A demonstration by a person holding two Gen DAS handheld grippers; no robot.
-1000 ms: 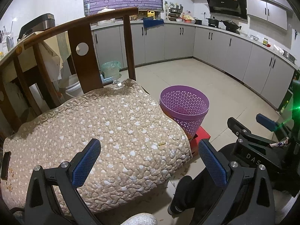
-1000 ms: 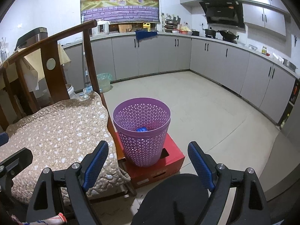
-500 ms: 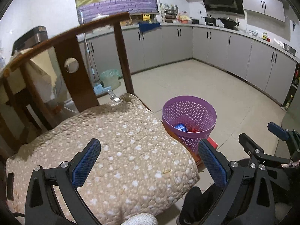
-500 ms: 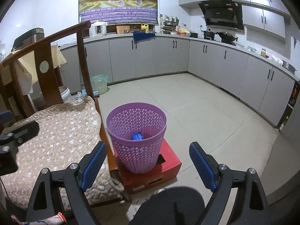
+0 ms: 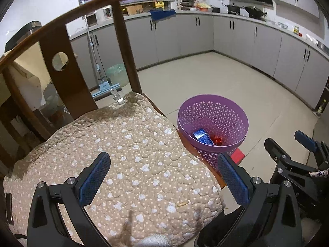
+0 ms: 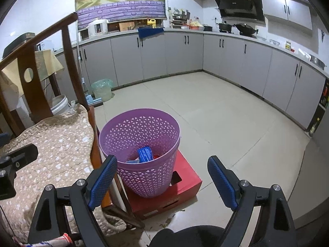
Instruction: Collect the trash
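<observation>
Claws both gape apart, empty: left claw (image 5: 164, 181) over the chair cushion (image 5: 133, 154), right claw (image 6: 162, 177) above the purple basket (image 6: 141, 154) holding blue wrappers (image 6: 145, 154).

The basket (image 6: 139, 154) stands on a box (image 6: 185, 182) on the floor (image 6: 226, 113), just beside the right edge of the chair (image 5: 61, 65). A packet (image 6: 145, 154) lies in the basket. A cushion (image 5: 127, 164) covers the chair seat. Behind the chair stand a bucket (image 6: 59, 105) and a lined bin (image 6: 102, 90). Cabinets (image 6: 185, 53) line the far and right walls.
</observation>
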